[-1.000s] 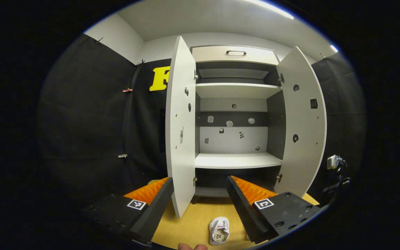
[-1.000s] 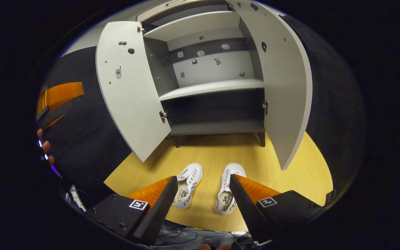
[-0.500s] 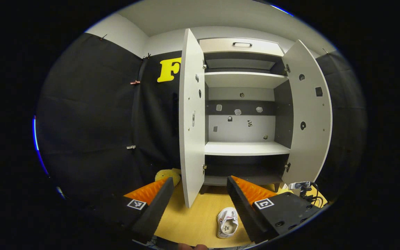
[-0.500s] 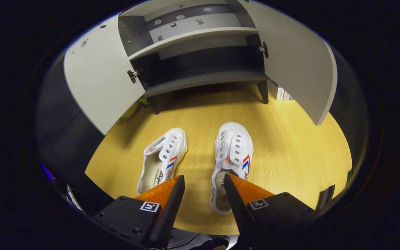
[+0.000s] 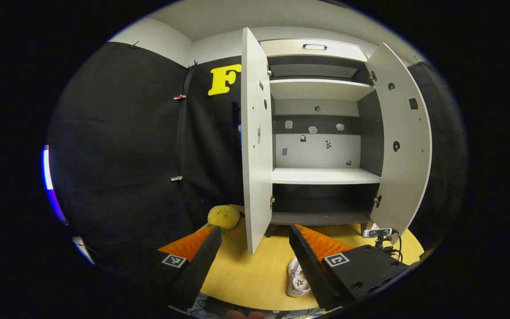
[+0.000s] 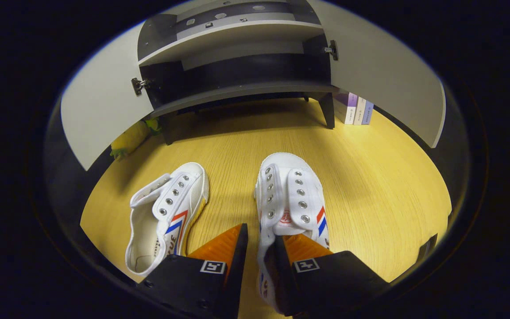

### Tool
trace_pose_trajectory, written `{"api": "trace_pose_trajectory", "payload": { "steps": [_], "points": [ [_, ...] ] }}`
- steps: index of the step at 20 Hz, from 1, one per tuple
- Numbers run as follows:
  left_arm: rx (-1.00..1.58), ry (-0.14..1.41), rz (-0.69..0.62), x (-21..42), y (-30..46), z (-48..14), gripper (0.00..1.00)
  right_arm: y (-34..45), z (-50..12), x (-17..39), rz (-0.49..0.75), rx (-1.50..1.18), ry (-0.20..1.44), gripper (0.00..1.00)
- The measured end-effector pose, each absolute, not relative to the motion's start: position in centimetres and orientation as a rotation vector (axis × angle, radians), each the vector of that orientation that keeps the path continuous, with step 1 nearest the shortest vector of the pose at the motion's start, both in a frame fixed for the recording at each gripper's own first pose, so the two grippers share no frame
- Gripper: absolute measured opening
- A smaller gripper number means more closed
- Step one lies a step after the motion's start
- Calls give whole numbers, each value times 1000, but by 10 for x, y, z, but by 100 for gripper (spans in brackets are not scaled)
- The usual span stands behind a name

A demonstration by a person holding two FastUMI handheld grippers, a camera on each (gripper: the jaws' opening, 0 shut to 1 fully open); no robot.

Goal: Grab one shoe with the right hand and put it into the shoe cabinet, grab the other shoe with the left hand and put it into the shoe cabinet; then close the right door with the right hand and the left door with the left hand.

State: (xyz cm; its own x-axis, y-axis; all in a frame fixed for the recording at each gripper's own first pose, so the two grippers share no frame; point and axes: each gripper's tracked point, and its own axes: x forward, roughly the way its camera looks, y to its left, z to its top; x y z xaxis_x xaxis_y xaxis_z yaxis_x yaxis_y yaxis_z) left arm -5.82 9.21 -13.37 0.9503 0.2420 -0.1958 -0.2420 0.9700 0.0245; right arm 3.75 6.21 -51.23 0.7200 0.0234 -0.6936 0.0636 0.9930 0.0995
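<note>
- Directly below the right gripper (image 6: 257,248), a white shoe (image 6: 291,195) lies on the wood floor (image 6: 370,186). The fingers have narrowed around its inner side wall, one inside the opening, one outside. Whether both pads actually press the canvas cannot be told from this angle.
- Just to that gripper's left, apart from the first, lies the second shoe (image 6: 164,217), its toe towards the shoe cabinet (image 6: 237,88).
- Ahead of the right gripper, both cabinet doors stand open; books (image 6: 354,108) stand beside the cabinet's right leg.
- Held high and well back, the left gripper (image 5: 255,254) is wide open and holds nothing.
- Ahead of the left gripper: left door (image 5: 256,141), right door (image 5: 403,141), bare shelves (image 5: 323,176). A yellow plush toy (image 5: 223,216) sits left of the left door.
</note>
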Motion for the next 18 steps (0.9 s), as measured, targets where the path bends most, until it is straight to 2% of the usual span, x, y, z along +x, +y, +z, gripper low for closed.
{"api": "trace_pose_trajectory", "payload": {
  "steps": [1,2,3,5,6,7,13,18],
  "points": [
    [1,208,249,-59,93,-137,96,61,-512,44,-30,119,749,33],
    [1,215,250,-59,93,-139,96,55,-513,51,-49,110,738,31],
    [2,223,250,-59,93,-142,96,58,-512,54,-50,120,729,23],
    [7,234,254,-57,94,-147,96,60,-513,60,-16,118,723,12],
    [7,238,254,-55,93,-147,97,61,-516,65,9,114,730,12],
    [7,238,252,-54,93,-147,96,61,-515,65,24,113,736,5],
    [6,218,231,-35,92,-136,97,57,-463,69,76,162,693,5],
    [1,192,211,-20,91,-125,97,72,-384,77,159,204,620,5]
  ]
}}
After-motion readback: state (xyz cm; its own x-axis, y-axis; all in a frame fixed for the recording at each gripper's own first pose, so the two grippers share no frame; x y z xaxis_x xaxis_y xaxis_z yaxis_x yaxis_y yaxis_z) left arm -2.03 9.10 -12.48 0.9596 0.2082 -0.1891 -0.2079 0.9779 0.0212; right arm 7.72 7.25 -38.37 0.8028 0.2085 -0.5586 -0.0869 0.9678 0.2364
